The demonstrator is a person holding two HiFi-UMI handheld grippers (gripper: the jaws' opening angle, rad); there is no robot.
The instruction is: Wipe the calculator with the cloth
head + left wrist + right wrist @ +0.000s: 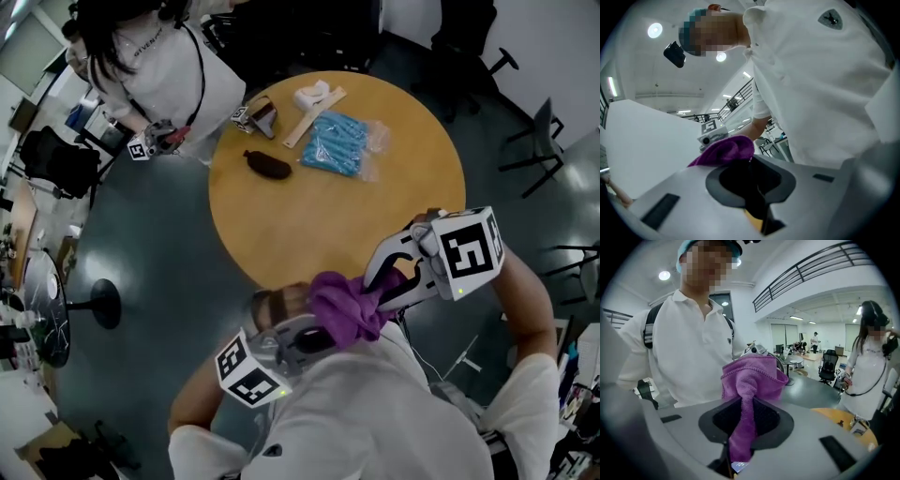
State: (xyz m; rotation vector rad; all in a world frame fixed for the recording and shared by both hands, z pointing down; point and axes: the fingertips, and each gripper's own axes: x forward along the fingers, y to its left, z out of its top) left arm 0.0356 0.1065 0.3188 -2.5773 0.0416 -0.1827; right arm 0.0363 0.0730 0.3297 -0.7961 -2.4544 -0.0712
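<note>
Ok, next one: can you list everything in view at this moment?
table: one, round, wooden, centre.
packet: one, blue in clear plastic, far side of the table.
pouch-like thing: one, dark, left of the packet.
white object: one, far edge.
wooden strip: one, pale, beside the white object.
spare gripper: one, with marker cube, far-left edge of the table.
second person: one, white top, beyond the table.
chairs: several, black, around the room.
cloth: one, purple, in the right gripper.
calculator: seemingly one, mostly hidden, in the left gripper.
right gripper: grey, shut on the cloth.
left gripper: grey, shut on a dark thing.
</note>
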